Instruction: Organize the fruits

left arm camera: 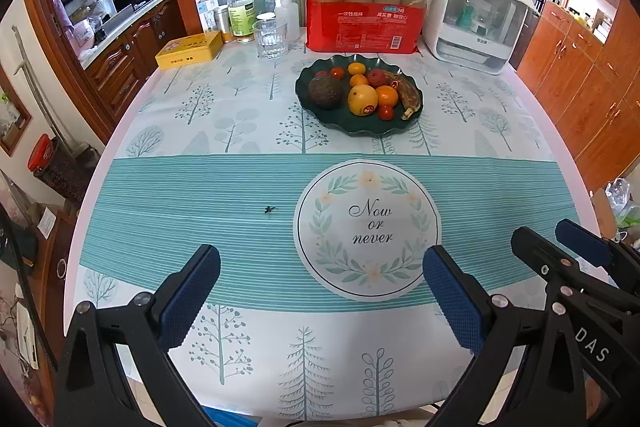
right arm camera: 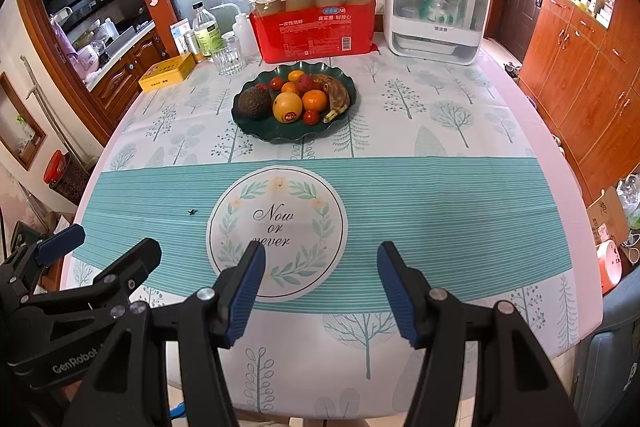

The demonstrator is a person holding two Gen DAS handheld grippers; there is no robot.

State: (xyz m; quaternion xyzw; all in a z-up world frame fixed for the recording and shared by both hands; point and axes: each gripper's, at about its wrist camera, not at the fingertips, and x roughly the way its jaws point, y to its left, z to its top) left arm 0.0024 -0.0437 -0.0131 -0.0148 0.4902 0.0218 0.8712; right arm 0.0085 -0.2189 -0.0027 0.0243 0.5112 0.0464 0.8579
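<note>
Both my grippers, left (left arm camera: 321, 291) and right (right arm camera: 321, 291), hover with fingers released and empty; the fruit plate (left arm camera: 316, 115) (dark green) sits at twelve o'clock on the counter (left arm camera: 248, 187).

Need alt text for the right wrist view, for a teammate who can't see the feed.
A dark green scalloped plate of fruit, holding an avocado, oranges and a browned banana, sits mid-table on a tree-print tablecloth. The open, empty right gripper hovers at the near edge, the left gripper beside it.
</note>
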